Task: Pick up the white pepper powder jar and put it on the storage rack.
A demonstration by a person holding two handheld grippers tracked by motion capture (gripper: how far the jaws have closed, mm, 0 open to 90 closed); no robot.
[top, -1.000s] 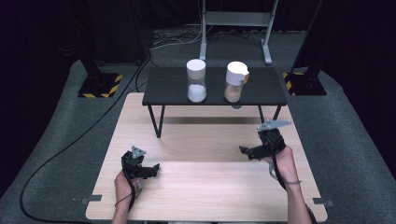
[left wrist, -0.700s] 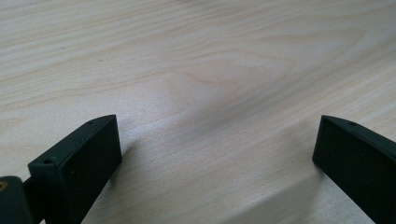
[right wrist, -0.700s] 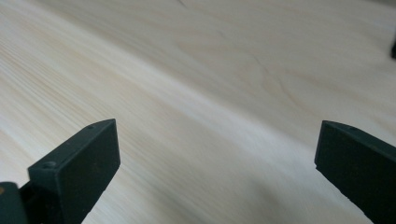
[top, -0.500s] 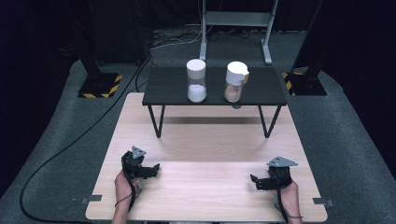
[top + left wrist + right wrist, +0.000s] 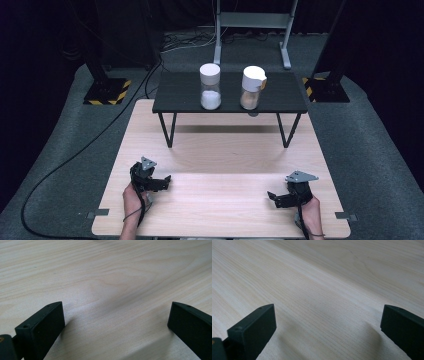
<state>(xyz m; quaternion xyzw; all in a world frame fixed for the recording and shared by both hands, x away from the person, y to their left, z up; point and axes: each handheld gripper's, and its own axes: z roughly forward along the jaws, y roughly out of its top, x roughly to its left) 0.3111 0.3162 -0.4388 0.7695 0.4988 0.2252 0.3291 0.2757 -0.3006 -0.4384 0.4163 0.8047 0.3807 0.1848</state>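
Here: two jars on black shelf (image 5: 175, 97), both at its middle: left jar (image 5: 210, 86), right jar (image 5: 252, 88), apart. Two grippers well short of shelf, on wood table (image 5: 220, 160) near front edge: left gripper (image 5: 165, 181), right gripper (image 5: 272, 196), jaws spread wide, empty. Bare wood between them.

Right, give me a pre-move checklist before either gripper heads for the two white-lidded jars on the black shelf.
1. Left gripper open: ok, jaws spread wide over bare wood in the left gripper view.
2. Right gripper open: ok, jaws apart, nothing between them.
3. Clear jar with white powder and round white lid upright: ok, on the low black shelf.
4. Clear jar with tan contents and white flip-top lid upright: ok, beside the first, apart from it.
5. Lids closed tight: cannot tell.
6. Light wooden table between grippers and shelf free of obstacles: ok.
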